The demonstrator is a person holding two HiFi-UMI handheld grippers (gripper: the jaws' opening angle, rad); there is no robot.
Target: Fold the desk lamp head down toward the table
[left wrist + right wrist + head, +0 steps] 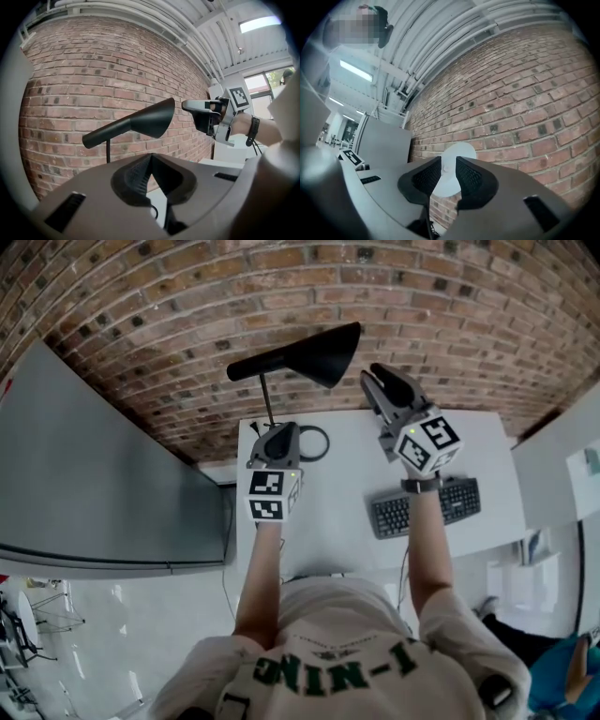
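Note:
The black desk lamp head (305, 354) stands raised on a thin stem (268, 401), its cone shade pointing right. In the left gripper view the lamp head (136, 124) shows in side profile above the jaws. My right gripper (375, 379) hovers just right of the shade's mouth, open, a small gap away. Between its fingers the right gripper view shows the shade's white inside (457, 154); that gripper (448, 163) holds nothing. My left gripper (278, 432) rests low by the lamp's foot, shut with the tips touching. Its own view shows the jaws (151, 159) with nothing held and the stem (107, 151) to their left.
A white table (328, 521) stands against a brick wall (187, 315). A dark keyboard (427, 505) lies at its right front. A black cable loop (319, 442) lies next to the left gripper. A grey partition (84, 474) borders the left side.

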